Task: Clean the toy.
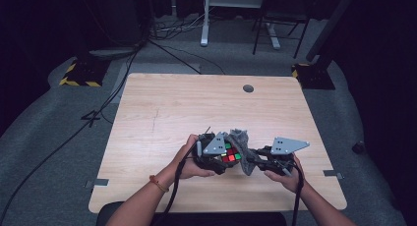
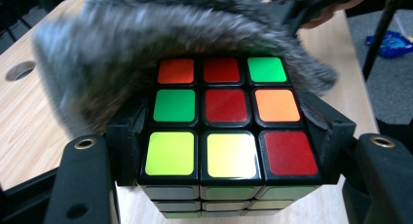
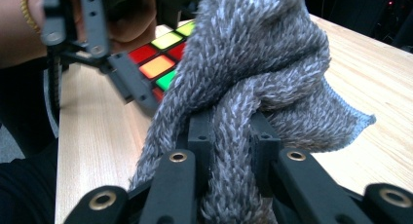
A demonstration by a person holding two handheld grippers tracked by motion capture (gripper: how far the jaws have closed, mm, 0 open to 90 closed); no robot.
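A colour puzzle cube (image 2: 226, 121) with red, green, orange and yellow tiles sits clamped between the black jaws of my left gripper (image 2: 226, 151). In the high view the cube (image 1: 230, 154) shows beside my left gripper (image 1: 216, 155), held just above the wooden table (image 1: 196, 108). A fuzzy grey cloth (image 3: 253, 73) is bunched between the jaws of my right gripper (image 3: 231, 151), which is shut on it. The cloth (image 2: 146, 44) lies over the far edge of the cube's top face. The high view has the cloth (image 1: 242, 150) between the two grippers, with my right gripper (image 1: 258, 159) to its right.
A round cable hole (image 1: 248, 88) is set in the table's far side. The table's far half is bare wood. Cables (image 1: 113, 88) run over the grey carpet at left, and desk legs (image 1: 204, 19) stand behind. A blue object (image 2: 394, 43) lies on the floor.
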